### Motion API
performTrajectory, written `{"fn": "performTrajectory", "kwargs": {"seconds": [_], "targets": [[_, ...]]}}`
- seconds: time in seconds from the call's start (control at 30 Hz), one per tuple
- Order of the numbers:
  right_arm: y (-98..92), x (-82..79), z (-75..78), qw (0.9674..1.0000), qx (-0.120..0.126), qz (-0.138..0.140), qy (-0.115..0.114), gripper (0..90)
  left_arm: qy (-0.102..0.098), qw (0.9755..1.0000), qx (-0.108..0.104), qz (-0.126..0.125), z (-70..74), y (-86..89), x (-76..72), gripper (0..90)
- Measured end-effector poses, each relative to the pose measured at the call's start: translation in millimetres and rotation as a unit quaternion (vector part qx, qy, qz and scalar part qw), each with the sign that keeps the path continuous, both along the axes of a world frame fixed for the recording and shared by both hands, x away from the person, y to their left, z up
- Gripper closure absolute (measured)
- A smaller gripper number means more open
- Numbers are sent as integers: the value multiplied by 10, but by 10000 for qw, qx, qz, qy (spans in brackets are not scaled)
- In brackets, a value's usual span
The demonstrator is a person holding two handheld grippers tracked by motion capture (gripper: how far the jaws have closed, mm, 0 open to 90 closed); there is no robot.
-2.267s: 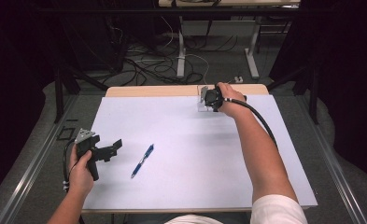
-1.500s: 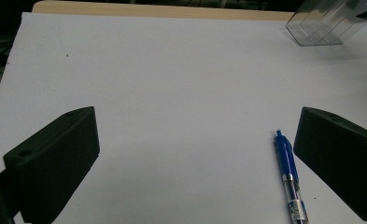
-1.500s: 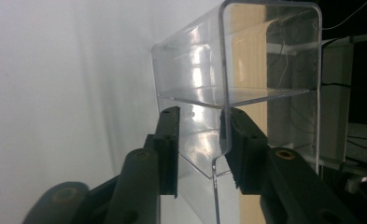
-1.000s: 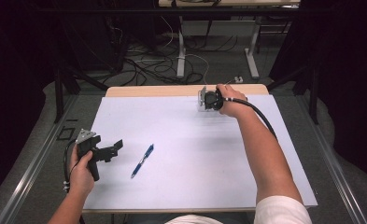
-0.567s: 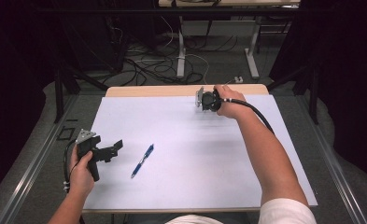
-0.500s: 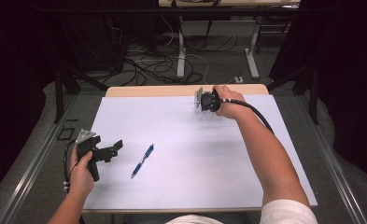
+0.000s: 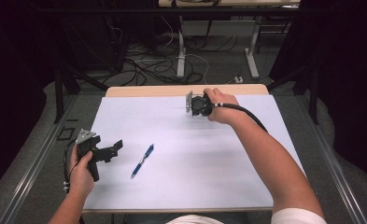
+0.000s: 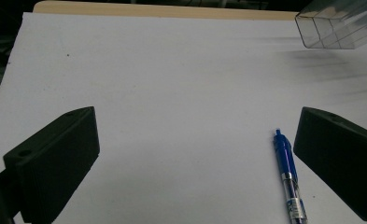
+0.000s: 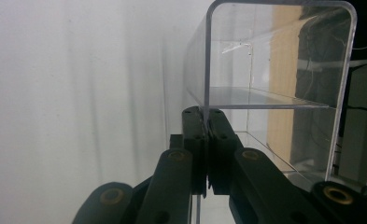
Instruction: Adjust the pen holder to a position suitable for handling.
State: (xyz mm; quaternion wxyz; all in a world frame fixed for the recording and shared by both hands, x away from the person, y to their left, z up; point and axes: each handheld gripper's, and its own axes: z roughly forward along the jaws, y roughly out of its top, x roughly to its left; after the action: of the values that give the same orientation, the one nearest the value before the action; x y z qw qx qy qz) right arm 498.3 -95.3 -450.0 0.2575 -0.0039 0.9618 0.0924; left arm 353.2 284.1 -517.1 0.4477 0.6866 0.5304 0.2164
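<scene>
At the table's far edge the right tool (image 9: 204,140) pinches a clear plastic organizer (image 9: 270,84) by its wall, while the left tool (image 8: 195,158) gapes beside a blue pen (image 8: 287,177).

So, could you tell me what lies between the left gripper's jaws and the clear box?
In the left gripper view, only bare white table separates the open left gripper from the clear box; the blue pen lies nearer.

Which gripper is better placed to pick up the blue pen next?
Left. The left gripper has its jaws open with the blue pen lying just inside one of them, on the white table. The right gripper is clamped on a wall of the clear plastic box at the far edge.
</scene>
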Motion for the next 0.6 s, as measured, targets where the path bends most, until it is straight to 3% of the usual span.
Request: {"fn": "performTrajectory", "kwargs": {"seconds": [0.03,0.1,0.17,0.2,0.3,0.6], "targets": [[18,-29,16,9999,-98,-52,58,882,14,10000,-2,1,-1,-3,0,1],[45,-64,12,10000,-10,18,48,882,15,10000,3,-2,-1,-4,0,1],[78,-111,35,9999,-95,-2,100,882,18,10000,3,-2,-3,-7,0,1],[90,-126,24,10000,3,26,96,882,18,10000,3,-2,-3,-7,0,1],[151,-193,38,9997,-141,-9,210,881,38,10000,-12,-1,-5,-9,1,1],[347,-336,23,9992,-128,87,361,879,45,10000,-2,-19,-5,-13,0,1]]}}
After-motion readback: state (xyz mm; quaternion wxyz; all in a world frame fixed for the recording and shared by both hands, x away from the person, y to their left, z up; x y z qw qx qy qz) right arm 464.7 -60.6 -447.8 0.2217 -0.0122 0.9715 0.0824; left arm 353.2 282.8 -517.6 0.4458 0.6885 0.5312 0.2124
